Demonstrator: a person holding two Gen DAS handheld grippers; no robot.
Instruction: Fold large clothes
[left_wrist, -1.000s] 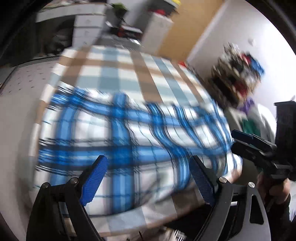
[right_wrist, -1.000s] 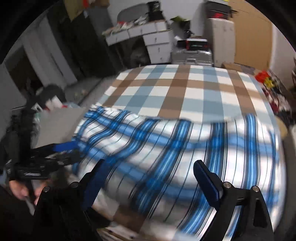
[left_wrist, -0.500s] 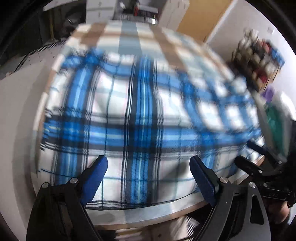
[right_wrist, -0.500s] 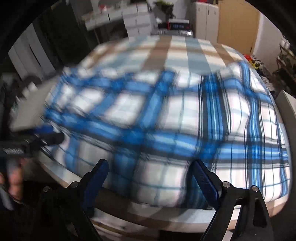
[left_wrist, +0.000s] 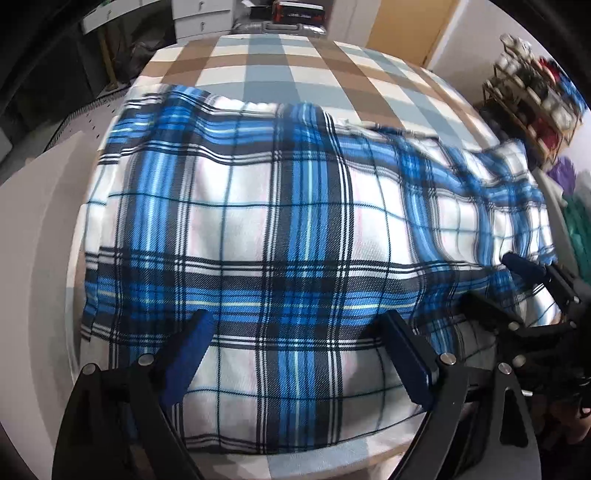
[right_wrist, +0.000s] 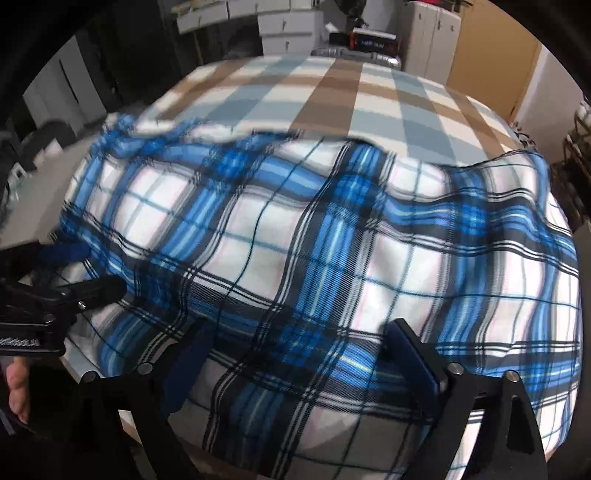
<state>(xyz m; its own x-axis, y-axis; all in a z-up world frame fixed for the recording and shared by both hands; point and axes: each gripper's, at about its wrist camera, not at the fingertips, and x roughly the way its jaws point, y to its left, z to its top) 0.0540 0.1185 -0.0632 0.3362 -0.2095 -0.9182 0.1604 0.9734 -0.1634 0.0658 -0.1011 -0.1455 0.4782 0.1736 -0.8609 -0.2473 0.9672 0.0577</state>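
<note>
A large blue, white and black plaid cloth (left_wrist: 280, 221) lies spread over the near part of a table; it also fills the right wrist view (right_wrist: 332, 258). My left gripper (left_wrist: 299, 350) is open and empty, its blue-padded fingers just above the cloth's near edge. My right gripper (right_wrist: 295, 350) is also open and empty over the near edge. The right gripper shows at the right of the left wrist view (left_wrist: 517, 284), and the left gripper at the left of the right wrist view (right_wrist: 70, 269).
The table wears a brown, grey-blue and white checked cover (left_wrist: 295, 62), bare beyond the cloth (right_wrist: 351, 88). White drawers (right_wrist: 288, 22) and a cabinet (right_wrist: 432, 33) stand behind. A cluttered shelf (left_wrist: 535, 85) stands at right. A grey surface (left_wrist: 40, 229) lies left.
Both grippers have moved in closer over the cloth's near edge. The cloth now fills more of both views and its far edge lies rumpled. Both grippers stay open.
</note>
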